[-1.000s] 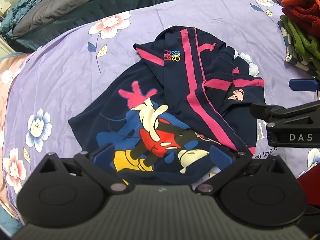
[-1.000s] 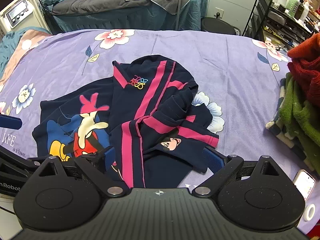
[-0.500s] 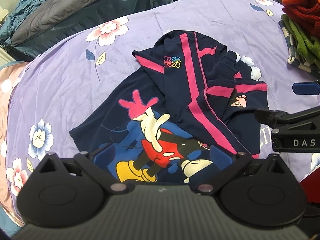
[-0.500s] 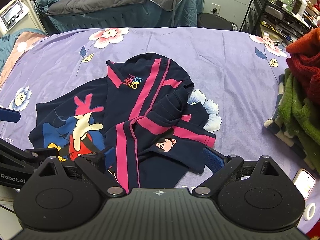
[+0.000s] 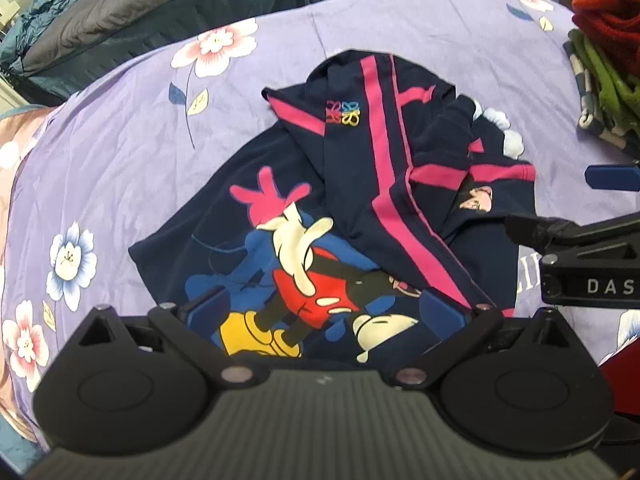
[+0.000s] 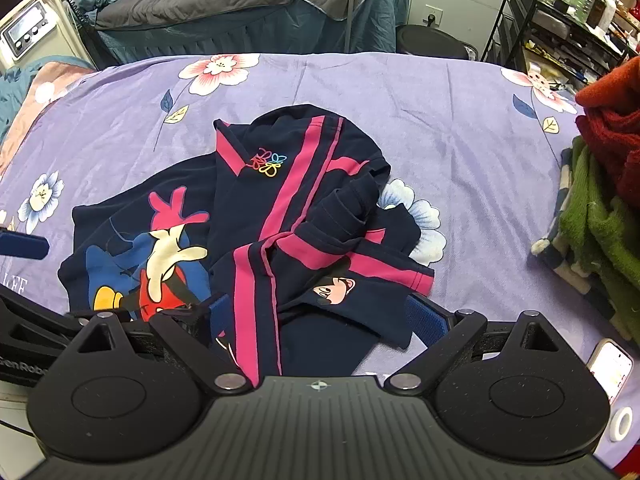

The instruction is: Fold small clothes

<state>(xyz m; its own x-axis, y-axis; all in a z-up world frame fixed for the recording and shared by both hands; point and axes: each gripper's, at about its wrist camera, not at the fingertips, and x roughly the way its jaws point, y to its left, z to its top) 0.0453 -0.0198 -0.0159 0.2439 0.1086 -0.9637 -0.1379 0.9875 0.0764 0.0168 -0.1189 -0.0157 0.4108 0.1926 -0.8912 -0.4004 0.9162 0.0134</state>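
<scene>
A navy shirt with pink stripes and a cartoon mouse print [image 5: 304, 248] lies crumpled on the purple floral sheet [image 5: 120, 152]; it also shows in the right wrist view [image 6: 280, 216]. My left gripper [image 5: 324, 312] is open and empty, hovering over the shirt's near edge at the mouse print. My right gripper [image 6: 324, 316] is open and empty, over the shirt's near right part by the pink-striped sleeve. The right gripper's body appears at the right edge of the left wrist view [image 5: 584, 264].
A pile of red, green and checked clothes [image 6: 600, 184] sits on the sheet at the right. A phone [image 6: 610, 364] and a tape roll [image 6: 620, 424] lie near the right front. A grey-covered bed [image 6: 240, 4] and a shelf rack [image 6: 560, 20] stand behind.
Both grippers have pulled back and up slightly from the shirt, so it sits a little farther away. The shirt itself has not moved.
</scene>
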